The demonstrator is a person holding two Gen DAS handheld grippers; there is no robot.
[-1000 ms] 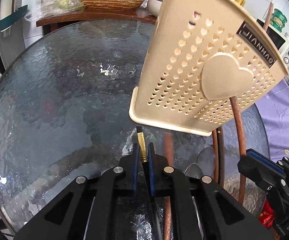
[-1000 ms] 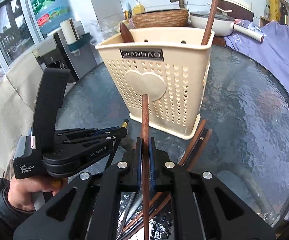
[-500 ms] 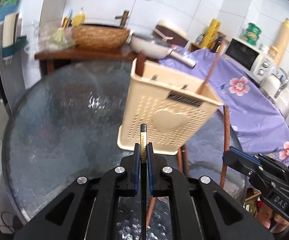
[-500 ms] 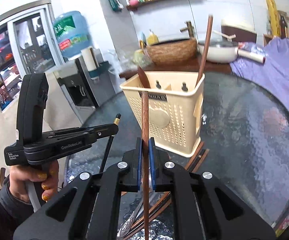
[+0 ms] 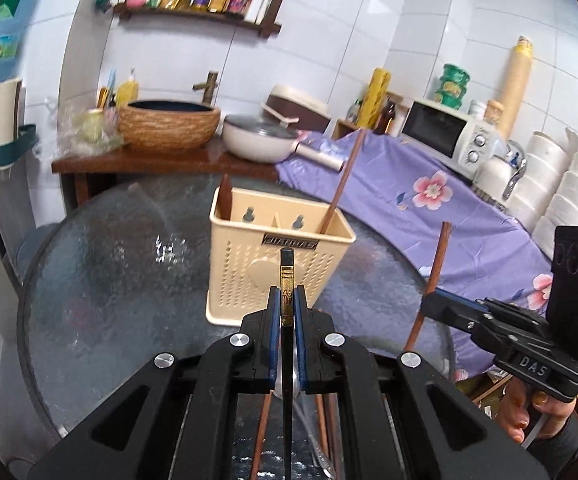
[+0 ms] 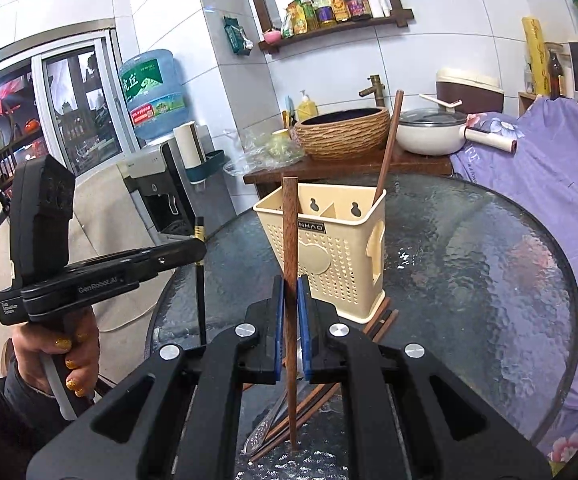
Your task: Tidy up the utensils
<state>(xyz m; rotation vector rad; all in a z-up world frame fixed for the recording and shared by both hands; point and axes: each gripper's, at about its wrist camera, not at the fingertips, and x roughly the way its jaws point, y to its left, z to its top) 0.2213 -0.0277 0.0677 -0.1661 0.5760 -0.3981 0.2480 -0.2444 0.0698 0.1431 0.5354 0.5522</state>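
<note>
My left gripper is shut on a black chopstick with a gold band, held upright above the table. My right gripper is shut on a brown wooden chopstick, also upright. The beige perforated utensil holder stands on the round glass table beyond both grippers; it also shows in the right wrist view. A brown chopstick and a dark wooden handle stand in it. More chopsticks and a metal spoon lie on the table under the grippers.
A wooden side table with a woven basin and a white pot stands behind the glass table. A purple flowered cloth covers a counter at the right with a microwave. A water dispenser stands at the left.
Both grippers have risen and drawn back from the holder with their chopsticks, which now stand lifted above the table. The holder looks smaller and farther away.
</note>
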